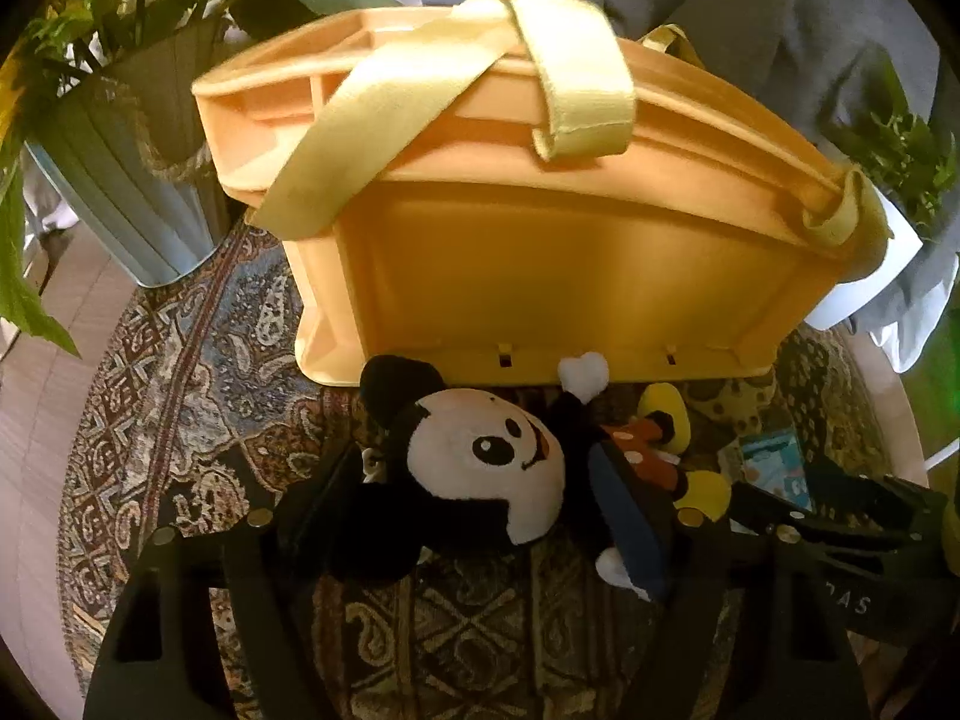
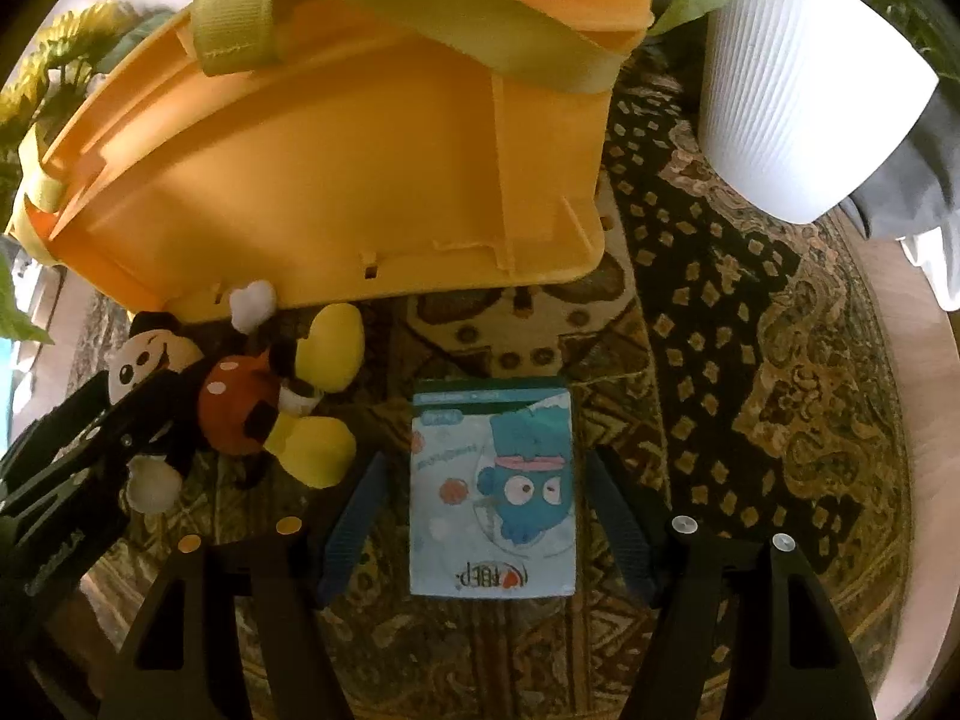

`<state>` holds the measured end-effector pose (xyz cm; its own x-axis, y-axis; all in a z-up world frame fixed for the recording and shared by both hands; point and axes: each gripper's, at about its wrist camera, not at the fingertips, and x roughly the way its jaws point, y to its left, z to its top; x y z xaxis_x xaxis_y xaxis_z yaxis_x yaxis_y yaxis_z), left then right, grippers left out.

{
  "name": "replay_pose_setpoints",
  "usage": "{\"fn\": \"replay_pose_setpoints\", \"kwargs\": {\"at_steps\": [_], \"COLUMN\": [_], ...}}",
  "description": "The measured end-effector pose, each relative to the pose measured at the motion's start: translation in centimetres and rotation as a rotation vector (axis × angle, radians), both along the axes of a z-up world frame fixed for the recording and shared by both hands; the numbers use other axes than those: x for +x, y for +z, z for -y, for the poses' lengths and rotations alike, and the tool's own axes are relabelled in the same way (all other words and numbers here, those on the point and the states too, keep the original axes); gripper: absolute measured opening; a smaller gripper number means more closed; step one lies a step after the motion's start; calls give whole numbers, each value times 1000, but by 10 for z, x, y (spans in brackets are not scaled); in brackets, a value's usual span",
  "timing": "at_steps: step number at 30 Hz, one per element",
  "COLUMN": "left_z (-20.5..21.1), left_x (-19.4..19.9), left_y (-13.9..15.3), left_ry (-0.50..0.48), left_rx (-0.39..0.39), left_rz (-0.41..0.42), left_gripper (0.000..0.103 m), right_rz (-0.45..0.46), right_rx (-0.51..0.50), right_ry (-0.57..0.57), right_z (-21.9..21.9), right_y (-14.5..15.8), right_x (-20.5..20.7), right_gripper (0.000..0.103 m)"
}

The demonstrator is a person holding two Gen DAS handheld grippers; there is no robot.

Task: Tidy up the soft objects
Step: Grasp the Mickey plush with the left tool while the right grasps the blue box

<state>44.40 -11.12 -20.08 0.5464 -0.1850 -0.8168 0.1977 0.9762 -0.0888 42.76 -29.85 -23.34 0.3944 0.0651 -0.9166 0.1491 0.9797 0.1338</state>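
Observation:
A Mickey Mouse plush (image 1: 480,468) lies on the patterned rug in front of an orange plastic crate (image 1: 540,252) with yellow fabric straps. My left gripper (image 1: 480,498) has its jaws on either side of the plush's head and body, touching it. The plush also shows in the right wrist view (image 2: 240,402), with the left gripper on it. A light blue tissue pack (image 2: 493,489) with a blue cartoon lies flat on the rug. My right gripper (image 2: 489,510) is open, its fingers straddling the pack without touching it.
The crate (image 2: 336,180) stands just behind both objects. A white ribbed planter (image 2: 804,90) stands at the right, a grey-blue planter (image 1: 120,180) with leaves at the left. The round rug (image 2: 750,360) lies on a wooden floor.

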Motion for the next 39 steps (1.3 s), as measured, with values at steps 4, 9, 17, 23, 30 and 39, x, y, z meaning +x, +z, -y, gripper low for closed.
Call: {"fn": "replay_pose_setpoints", "kwargs": {"at_steps": [4,9,17,23,30,39], "left_z": [-1,0,0,-1,-6,0], "left_x": [4,3,-7,-18,-34,-47], "left_y": [-4,-8,-3,5,29,54], "left_ry": [10,29,44,35,26,30], "left_rx": [-19,-41,-49,-74,-49,-42], "left_rz": [-13,-6,19,31,99,165], "left_gripper": [77,68,53,52,52,52], "right_rz": [2,11,33,69,131,225], "right_rx": [4,-10,15,13,2,11], "right_ry": [2,2,7,4,-8,9], "right_z": [0,3,3,5,10,7], "right_y": [-3,-7,-1,15,38,74], "right_x": [4,5,-11,-22,-29,-44], "right_gripper": [67,54,54,54,54,54]}}
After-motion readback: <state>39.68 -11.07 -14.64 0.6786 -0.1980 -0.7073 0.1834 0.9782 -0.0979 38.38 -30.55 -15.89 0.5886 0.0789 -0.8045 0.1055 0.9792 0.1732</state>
